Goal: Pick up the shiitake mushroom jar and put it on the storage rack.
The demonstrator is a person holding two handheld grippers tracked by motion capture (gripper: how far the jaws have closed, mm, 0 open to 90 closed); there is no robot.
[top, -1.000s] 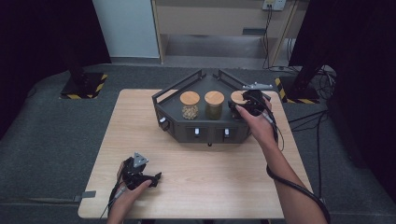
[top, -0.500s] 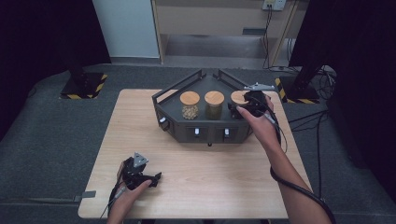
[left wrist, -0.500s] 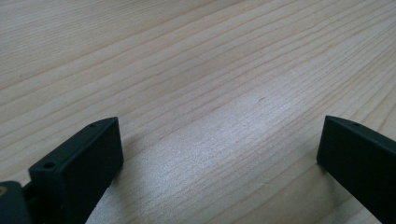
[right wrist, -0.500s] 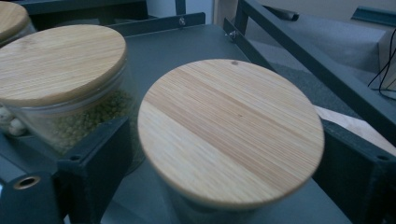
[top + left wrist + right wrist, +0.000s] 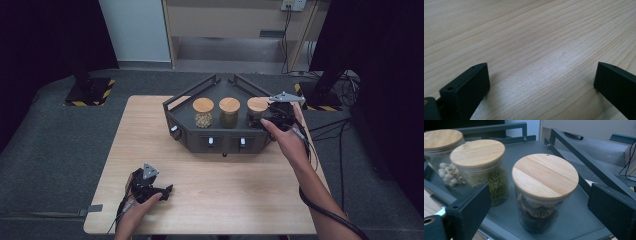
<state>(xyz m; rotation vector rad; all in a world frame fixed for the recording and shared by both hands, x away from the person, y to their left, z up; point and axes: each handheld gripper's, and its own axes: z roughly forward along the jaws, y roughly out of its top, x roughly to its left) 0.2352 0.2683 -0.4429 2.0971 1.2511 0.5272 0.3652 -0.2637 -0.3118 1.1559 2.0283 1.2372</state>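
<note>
A dark grey rack (image 5: pixel 220 142) stands at the back of the wooden table (image 5: pixel 225 190). In it stand three glass jars with wooden lids. The left jar (image 5: pixel 203 111) (image 5: pixel 439 147) holds pale beans and the middle jar (image 5: pixel 229 110) (image 5: pixel 477 157) green ones. The right jar (image 5: pixel 257 106) (image 5: pixel 545 175) has dark brown contents. My right gripper (image 5: pixel 266 119) (image 5: pixel 539 195) is level with the right jar, just at its right. Its jaws have just been opening and stand wide, with the jar ahead of them and untouched. My left gripper (image 5: pixel 167 189) (image 5: pixel 541 75) lies open and empty on the table's front left.
The rack's raised bars (image 5: pixel 584 157) run close behind and to the right of the right jar. Bare tabletop (image 5: pixel 529 32) lies ahead of the left gripper. Cables (image 5: pixel 325 135) trail off the table's right edge. Dark floor mats surround the table.
The right gripper has opened and drawn back from the right jar towards the right, so the jar's lid now shows whole. The left gripper has not moved.
</note>
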